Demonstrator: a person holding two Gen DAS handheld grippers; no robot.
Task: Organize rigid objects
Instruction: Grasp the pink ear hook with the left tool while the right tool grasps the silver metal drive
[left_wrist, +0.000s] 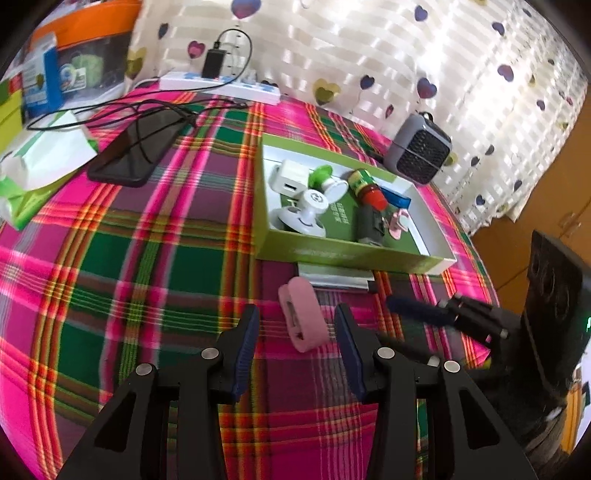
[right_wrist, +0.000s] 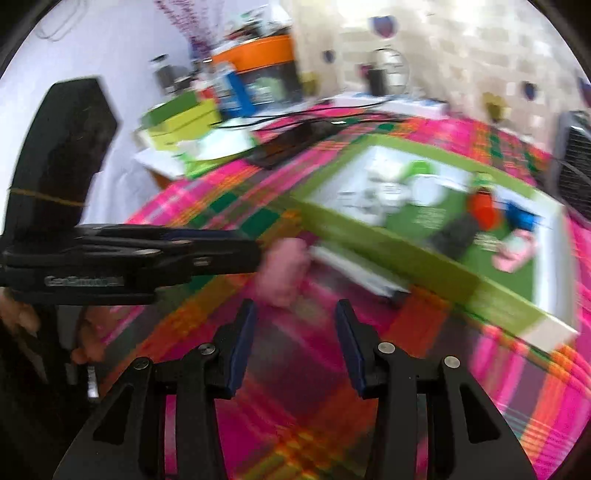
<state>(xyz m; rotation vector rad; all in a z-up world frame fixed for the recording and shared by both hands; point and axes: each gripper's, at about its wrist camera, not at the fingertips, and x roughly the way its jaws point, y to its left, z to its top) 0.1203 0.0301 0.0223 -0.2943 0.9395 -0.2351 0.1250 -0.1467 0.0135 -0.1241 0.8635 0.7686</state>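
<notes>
Left wrist view: the left hand-held gripper (left_wrist: 295, 332) sits at bottom centre of the frame, jaws spread wide, grasping nothing. A pink oblong object (left_wrist: 303, 317) lies on the plaid cloth of the surface (left_wrist: 147, 258) between the two blue finger pads (left_wrist: 245, 343); contact with either pad is not evident.

Just above the pink object, a flat silver item (left_wrist: 334, 277) lies against the near wall of the green box (left_wrist: 351, 254), which occupies centre-right of the frame. Box contents: white charger (left_wrist: 290, 179), white round-headed toy (left_wrist: 304, 216), green and white suction piece (left_wrist: 328, 181), green bottle with red cap (left_wrist: 367, 186), blue item (left_wrist: 397, 197), dark block (left_wrist: 369, 225), small pink clip (left_wrist: 397, 223).

The right hand-held gripper (left_wrist: 417, 310) enters from the right edge, fingertips near the silver item; its opening cannot be judged from this view.

Upper left of the frame: black phone (left_wrist: 136, 147) with cable, white power strip (left_wrist: 221, 85), tissue pack (left_wrist: 44, 162). Upper right: grey mini heater (left_wrist: 419, 149).

Right wrist view, heavily motion-blurred: the right hand-held gripper (right_wrist: 295, 328) at bottom centre shows jaws parted wide, nothing between them. The pink object (right_wrist: 284, 269) appears above, at the tip of the left hand-held gripper (right_wrist: 251, 254) reaching in from the left edge. The green box (right_wrist: 406, 262) fills the right half.
</notes>
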